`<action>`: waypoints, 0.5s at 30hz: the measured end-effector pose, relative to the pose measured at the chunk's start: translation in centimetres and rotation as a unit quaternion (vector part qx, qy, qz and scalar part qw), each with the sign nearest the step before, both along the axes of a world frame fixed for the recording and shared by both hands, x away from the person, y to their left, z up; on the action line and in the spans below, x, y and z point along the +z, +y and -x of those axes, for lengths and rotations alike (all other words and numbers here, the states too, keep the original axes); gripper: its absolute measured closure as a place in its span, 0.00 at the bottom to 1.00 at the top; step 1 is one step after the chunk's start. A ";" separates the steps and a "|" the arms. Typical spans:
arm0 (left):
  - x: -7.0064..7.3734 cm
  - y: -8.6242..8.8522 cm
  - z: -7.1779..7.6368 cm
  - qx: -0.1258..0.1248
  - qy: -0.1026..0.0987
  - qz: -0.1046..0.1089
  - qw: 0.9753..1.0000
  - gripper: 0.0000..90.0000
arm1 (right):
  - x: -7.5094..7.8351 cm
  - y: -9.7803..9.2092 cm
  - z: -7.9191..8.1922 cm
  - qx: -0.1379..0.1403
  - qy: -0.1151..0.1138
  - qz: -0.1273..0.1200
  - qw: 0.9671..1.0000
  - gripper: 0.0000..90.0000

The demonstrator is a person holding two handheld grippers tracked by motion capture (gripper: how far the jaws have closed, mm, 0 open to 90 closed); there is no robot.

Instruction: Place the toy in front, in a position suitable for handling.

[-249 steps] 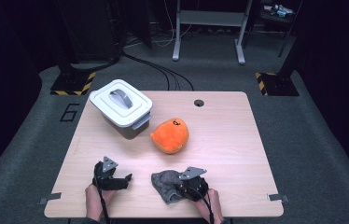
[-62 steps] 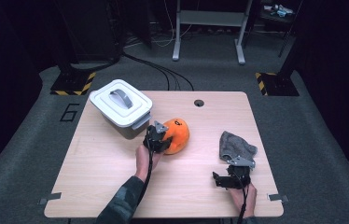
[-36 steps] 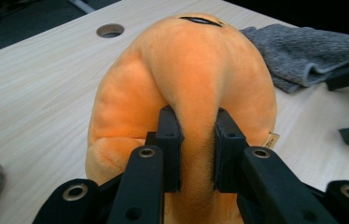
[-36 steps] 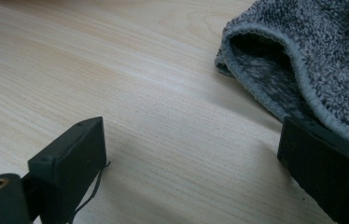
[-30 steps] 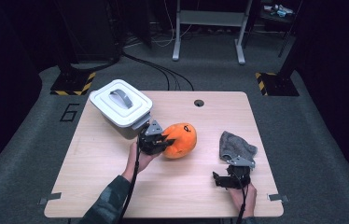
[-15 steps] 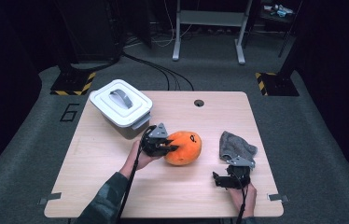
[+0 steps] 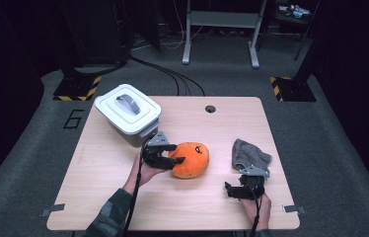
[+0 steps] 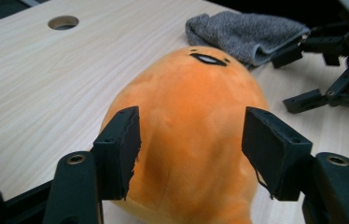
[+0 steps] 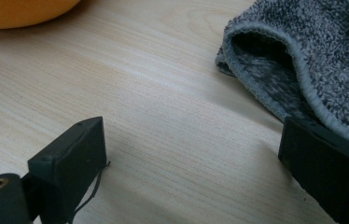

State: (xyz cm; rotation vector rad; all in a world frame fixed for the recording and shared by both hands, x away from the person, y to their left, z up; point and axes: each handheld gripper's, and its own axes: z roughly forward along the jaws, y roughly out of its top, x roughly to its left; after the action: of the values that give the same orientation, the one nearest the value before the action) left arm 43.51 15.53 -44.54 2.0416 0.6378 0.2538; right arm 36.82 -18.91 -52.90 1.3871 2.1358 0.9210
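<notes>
Hidden or cut off: I can't see inside the lidded white bin; its lid is on. In my left gripper view the near end of the orange plush toy runs off the bottom edge, and the far hand's gripper is cropped at the right. In my right gripper view the plush is just an orange sliver at the top left.

Left gripper: my jaws stand apart on either side of the plush toy, which sits between them. One pad looks to be against the fabric, the other stands slightly off it; not clamped.

Right gripper: jaws spread wide over bare table, holding nothing; one jaw lies just under the edge of the grey cloth.

Changed: half a second ago the plush sat a touch closer to the bin; it has slid away from it, toward the cloth. Eight seconds back the cloth lay at the near edge, in front of the plush. My right gripper has not moved.

Plush toy location: on the table, between bin and cloth, nearer the bin.
</notes>
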 end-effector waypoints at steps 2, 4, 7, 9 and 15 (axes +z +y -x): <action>0.1 0.4 0.7 0.006 0.003 0.003 1.000 0.38 | 0.0 0.0 0.0 -0.001 0.001 -0.001 1.000 0.08; -0.2 0.7 1.5 0.020 0.004 0.005 1.000 0.35 | 0.0 0.0 0.0 -0.001 0.001 -0.001 1.000 0.08; -0.9 1.0 2.5 0.037 0.012 0.008 0.999 0.33 | 0.0 0.0 0.0 0.000 0.000 0.000 1.000 0.08; -1.6 1.0 3.1 0.057 0.000 -0.007 0.998 0.33 | 0.0 0.0 0.0 0.000 0.000 0.000 1.000 0.08; -3.5 1.2 4.3 0.084 0.035 0.025 0.996 0.33 | 0.0 0.0 0.0 -0.001 0.000 0.000 1.000 0.08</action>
State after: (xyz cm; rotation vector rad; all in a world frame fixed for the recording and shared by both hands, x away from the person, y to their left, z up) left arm 39.25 16.72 -48.04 1.9586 0.8533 0.2624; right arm 36.81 -18.90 -52.90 1.3880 2.1345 0.9207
